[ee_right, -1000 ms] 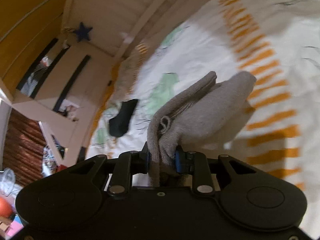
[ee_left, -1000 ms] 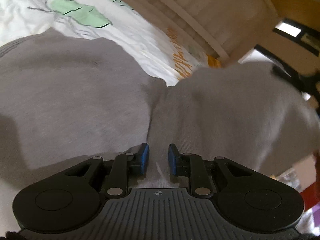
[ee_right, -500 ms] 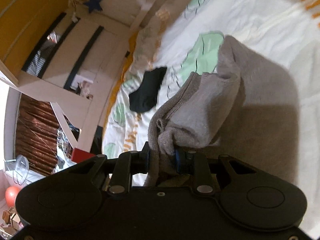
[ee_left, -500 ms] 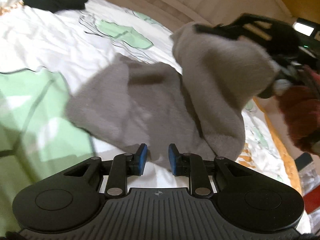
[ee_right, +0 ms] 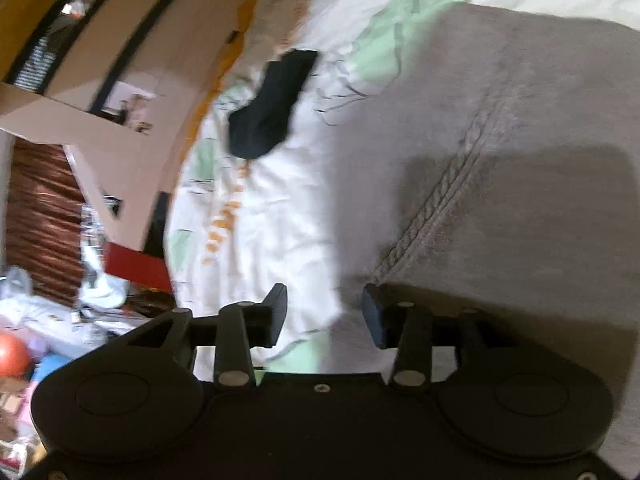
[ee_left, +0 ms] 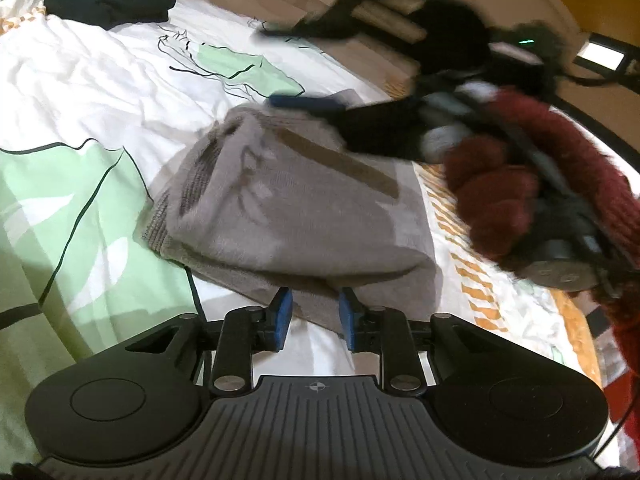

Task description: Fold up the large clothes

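**Grey sweater lies folded on the bed, both claws let go**

In the left wrist view, a black garment (ee_left: 106,2) lies crumpled at 11 o'clock on the white bedsheet (ee_left: 80,80), which carries green leaf prints and orange dashes. The grey knit sweater (ee_left: 296,208) sits at the centre of the view, folded into a bundle with its ribbed hem at 9 o'clock. The left gripper (ee_left: 314,318) hangs at 6 o'clock over the sweater's near edge; its jaws are opening, with the grey edge seen in the gap between the blue pads (ee_left: 283,314), which do not press on it. At 1 to 2 o'clock the right gripper (ee_left: 288,66) comes in blurred above the sweater's far side, its jaws spread with nothing in them, carried by a hand (ee_left: 496,196) in a dark red knit glove.

In the right wrist view, cluttered shelves and a red box (ee_right: 136,266) fill 9 o'clock. The black garment (ee_right: 272,104) lies at 11 o'clock on the sheet (ee_right: 280,216). The right gripper (ee_right: 325,314) is at 6 o'clock, its jaws opening and gripping nothing; sheet and the sweater's left edge show through the gap. The sweater (ee_right: 500,152), with a cable-knit seam, spreads from 12 to 4 o'clock.
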A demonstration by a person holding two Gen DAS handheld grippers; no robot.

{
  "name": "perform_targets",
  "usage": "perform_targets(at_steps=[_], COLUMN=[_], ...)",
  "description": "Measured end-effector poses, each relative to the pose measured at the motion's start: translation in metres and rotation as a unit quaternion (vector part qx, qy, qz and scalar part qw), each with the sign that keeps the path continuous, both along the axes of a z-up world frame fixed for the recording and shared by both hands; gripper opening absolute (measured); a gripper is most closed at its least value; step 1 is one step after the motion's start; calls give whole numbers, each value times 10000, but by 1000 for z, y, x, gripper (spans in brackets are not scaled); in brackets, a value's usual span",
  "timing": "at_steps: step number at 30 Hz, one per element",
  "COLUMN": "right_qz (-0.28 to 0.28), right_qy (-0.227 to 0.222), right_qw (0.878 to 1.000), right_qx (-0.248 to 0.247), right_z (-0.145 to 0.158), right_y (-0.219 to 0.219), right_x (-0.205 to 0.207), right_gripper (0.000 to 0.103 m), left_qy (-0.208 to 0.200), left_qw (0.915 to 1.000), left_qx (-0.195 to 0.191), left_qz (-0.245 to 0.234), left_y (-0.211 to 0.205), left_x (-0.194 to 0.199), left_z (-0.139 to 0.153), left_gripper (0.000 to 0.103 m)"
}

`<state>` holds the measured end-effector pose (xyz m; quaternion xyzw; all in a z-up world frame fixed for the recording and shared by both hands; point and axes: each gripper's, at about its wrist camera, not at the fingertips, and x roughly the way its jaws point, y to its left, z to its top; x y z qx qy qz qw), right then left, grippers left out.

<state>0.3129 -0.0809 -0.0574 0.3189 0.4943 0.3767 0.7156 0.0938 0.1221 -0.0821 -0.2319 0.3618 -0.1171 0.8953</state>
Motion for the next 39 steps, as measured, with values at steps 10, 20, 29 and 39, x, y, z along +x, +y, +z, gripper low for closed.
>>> perform_targets(at_steps=[10, 20, 29, 39], right_qz=[-128, 73, 627, 1078], right_qy=[-1913, -2784, -3759, -4408], right_qw=[9718, 9206, 8466, 8006], right_qx=[-1376, -2739, -3715, -3912], right_z=[70, 45, 24, 33], right_y=[-85, -85, -41, -42], right_x=[-71, -167, -196, -202], right_gripper=[65, 65, 63, 15], left_qy=[-10, -130, -555, -671], left_qw=[9974, 9948, 9932, 9930], left_qx=[-572, -384, -277, -528], left_qz=[430, 934, 989, 820], left_y=[28, 41, 49, 69], left_x=[10, 27, 31, 40], left_z=[7, 8, 17, 46], left_gripper=[43, 44, 14, 11])
